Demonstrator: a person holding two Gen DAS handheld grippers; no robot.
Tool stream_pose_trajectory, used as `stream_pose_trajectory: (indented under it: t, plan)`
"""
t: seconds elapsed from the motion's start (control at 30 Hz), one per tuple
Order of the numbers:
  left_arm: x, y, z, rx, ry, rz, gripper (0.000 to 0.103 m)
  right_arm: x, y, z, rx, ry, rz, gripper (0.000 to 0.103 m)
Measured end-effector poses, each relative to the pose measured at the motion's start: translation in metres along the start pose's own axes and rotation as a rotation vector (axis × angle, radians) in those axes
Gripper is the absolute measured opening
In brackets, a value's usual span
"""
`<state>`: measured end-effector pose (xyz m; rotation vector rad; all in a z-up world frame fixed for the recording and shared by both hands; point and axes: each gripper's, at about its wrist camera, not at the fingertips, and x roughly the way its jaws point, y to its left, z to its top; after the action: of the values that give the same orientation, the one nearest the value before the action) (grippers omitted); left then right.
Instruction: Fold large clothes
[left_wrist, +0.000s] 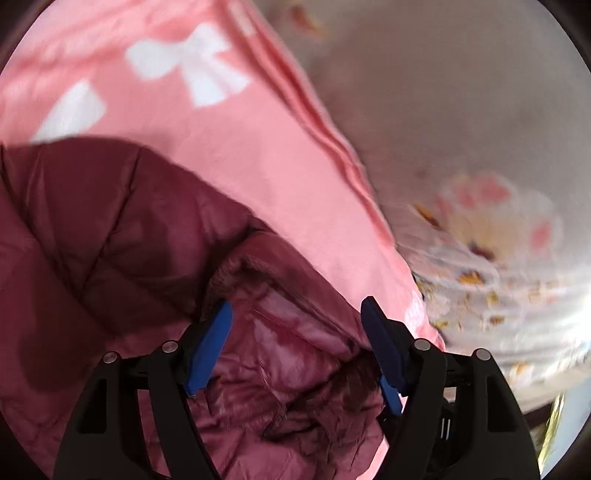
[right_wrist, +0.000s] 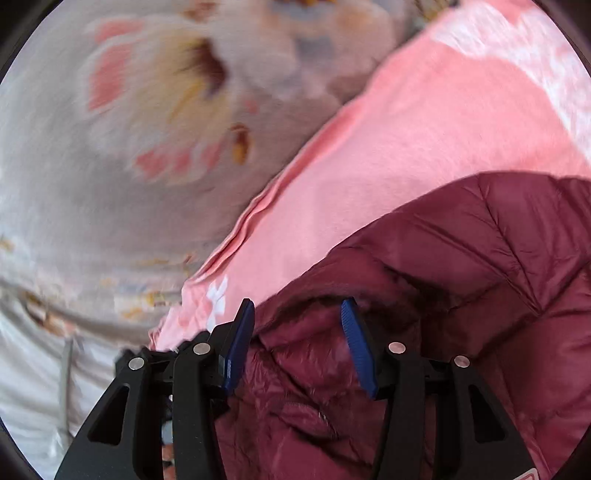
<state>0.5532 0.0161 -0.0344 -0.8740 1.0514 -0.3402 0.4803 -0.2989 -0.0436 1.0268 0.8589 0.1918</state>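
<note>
Below both cameras, a maroon quilted jacket is lying on a pink blanket printed with white bows. Blanket is sitting on a pale floral bedsheet; its stacked, folded edge is running diagonally across each view.

Left view: left hand-held gripper is hovering over the jacket's near end, jaws standing apart, released. Blue pads are gripping nothing; crumpled, shiny maroon fabric is showing in the gap between them and lower down. Quilted shell is bulging to the left of the gripper, a fuzzy knit trim is showing just beyond the left pad. Right pad is sitting over the line where jacket meets blanket. Bedsheet is filling the right side of the view, blurred.

Right view: right hand-held gripper is likewise released, jaws apart, nothing pinched between the pads. Jacket is filling the lower right, wrinkled glossy fabric lying under and between the jaws, quilted panels rising behind. Left pad is sitting near the jacket's edge, where the blanket begins. Bedsheet is taking up the left half, with a large blurred flower print in pink and yellow.

Both views are smeared with motion blur. Whether either pad is brushing the fabric below, cannot tell.
</note>
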Motion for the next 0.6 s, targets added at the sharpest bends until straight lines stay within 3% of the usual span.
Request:
stream_pose_trajectory:
  t: [0.03,0.07,0.1,0.13,0.17,0.2,0.37,0.6]
  plan:
    - [0.002,0.002,0.002,-0.005,-0.011,0.009,0.064,0.001,-0.002,0.003,0.007,-0.011,-0.004,0.046]
    - [0.003,0.003,0.004,0.002,-0.018,0.022,0.053,0.001,-0.002,0.005,0.002,-0.017,-0.007,0.034]
    - [0.004,0.003,0.006,0.015,-0.016,0.038,0.035,0.003,-0.001,0.006,-0.018,-0.013,-0.017,0.022]
    - [0.005,0.003,0.005,0.034,-0.01,0.054,0.025,0.005,0.003,0.004,-0.07,0.004,-0.055,0.006]
    - [0.006,0.001,0.004,0.059,0.0,0.06,0.011,0.005,0.006,0.0,-0.113,0.011,-0.085,0.005]
    - [0.007,-0.001,-0.001,0.109,0.016,0.078,0.006,0.005,0.01,-0.005,-0.162,0.015,-0.119,0.005]
    - [0.008,-0.007,-0.02,0.295,0.012,0.204,0.003,0.018,0.019,-0.035,-0.431,0.058,-0.321,0.003]
    - [0.024,-0.007,-0.038,0.421,-0.027,0.308,0.003,0.036,0.007,-0.05,-0.554,0.044,-0.419,0.002]
